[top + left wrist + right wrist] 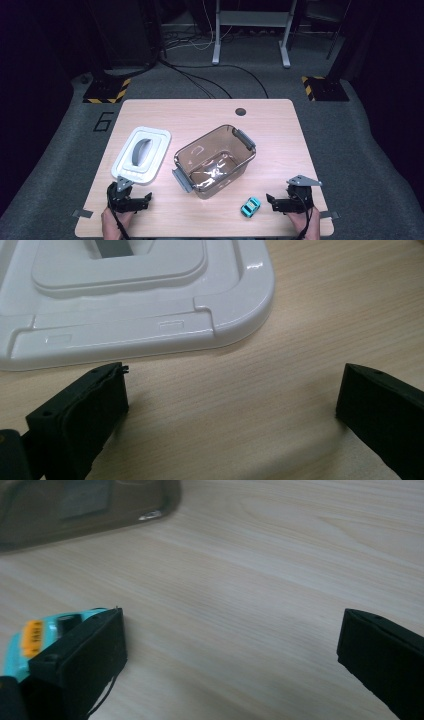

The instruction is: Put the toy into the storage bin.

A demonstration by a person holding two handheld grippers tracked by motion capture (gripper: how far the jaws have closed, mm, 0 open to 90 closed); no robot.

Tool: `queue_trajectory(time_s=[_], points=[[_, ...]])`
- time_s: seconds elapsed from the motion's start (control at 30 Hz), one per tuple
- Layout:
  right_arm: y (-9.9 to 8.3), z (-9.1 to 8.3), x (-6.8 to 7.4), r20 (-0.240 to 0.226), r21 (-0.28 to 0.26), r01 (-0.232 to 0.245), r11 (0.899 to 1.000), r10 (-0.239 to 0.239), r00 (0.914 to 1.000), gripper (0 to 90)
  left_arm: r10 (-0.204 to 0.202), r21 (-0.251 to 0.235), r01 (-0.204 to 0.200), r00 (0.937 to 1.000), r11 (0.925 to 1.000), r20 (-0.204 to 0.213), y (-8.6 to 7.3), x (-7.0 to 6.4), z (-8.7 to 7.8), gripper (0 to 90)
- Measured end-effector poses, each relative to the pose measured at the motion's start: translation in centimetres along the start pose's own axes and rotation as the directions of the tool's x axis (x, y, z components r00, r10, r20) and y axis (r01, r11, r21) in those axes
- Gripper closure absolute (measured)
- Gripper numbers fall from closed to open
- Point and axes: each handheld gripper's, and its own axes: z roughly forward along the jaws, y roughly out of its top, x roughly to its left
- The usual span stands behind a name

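**Both grippers rest open at the near edge, toy car just beside the right one**

At the near edge of the table (280, 125), a person's hands come up from below, each holding a gripper. The left gripper (131, 199) sits by the near left corner, its jaws spread wide with nothing between them; in the left gripper view (232, 395) bare wood lies between the two black jaws, and the tip of the left jaw reaches almost to the rim of the white lid (150, 300), though a thin strip of table still shows between them. The right gripper (282, 201) sits toward the near right corner, jaws likewise spread wide and holding nothing.

The teal toy car (250, 206) stands on the table just beside the right gripper, on its left, close to the near edge. In the right gripper view (232, 635) the car (30, 640) shows at the outer side of the left jaw, partly hidden behind it, not between the jaws; whether it touches the jaw cannot be told.

Farther in, the white lid (142, 152) lies flat on the left half of the table, grey handle up. Beside it, near the middle, the clear brownish bin (215, 160) stands open and turned at an angle to the table edges, with grey latches at its two ends. Its corner appears at the top left of the right gripper view (90, 510). A small dark hole (241, 111) marks the far edge.
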Motion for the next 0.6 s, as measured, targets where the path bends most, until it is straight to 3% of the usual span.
queue_trajectory(time_s=[0.13, 0.17, 0.3, 0.43, 0.6], points=[[0.4, 0.2, 2.4, -0.052, 0.006, 0.057, 0.998, -0.057, 0.9970, 0.0, 0.000, 0.000, 0.000, 1.0000, 1.0000, 0.000, 0.0, 0.0, 0.0, 0.0], [0.4, 0.2, 2.4, -0.052, 0.006, 0.057, 0.998, -0.057, 0.9970, 0.0, 0.000, 0.000, 0.000, 1.0000, 1.0000, 0.000, 0.0, 0.0, 0.0, 0.0], [0.5, 0.9, 4.5, -0.109, 0.033, 0.095, 0.995, -0.091, 0.9899, 0.0, -0.001, 0.000, 0.001, 1.0000, 1.0000, 0.000, 0.0, 0.0, 0.0, 0.0], [0.3, 1.7, 5.8, -0.131, 0.067, 0.138, 0.988, -0.128, 0.9830, 0.0, 0.000, -0.001, 0.000, 1.0000, 1.0000, -0.001, 0.0, 0.0, 0.0, 0.0], [0.1, 2.3, 6.7, -0.126, 0.092, 0.176, 0.980, -0.164, 0.9785, 0.0, 0.000, 0.000, 0.000, 1.0000, 1.0000, -0.001, 0.0, 0.0, 0.0, 0.0]])
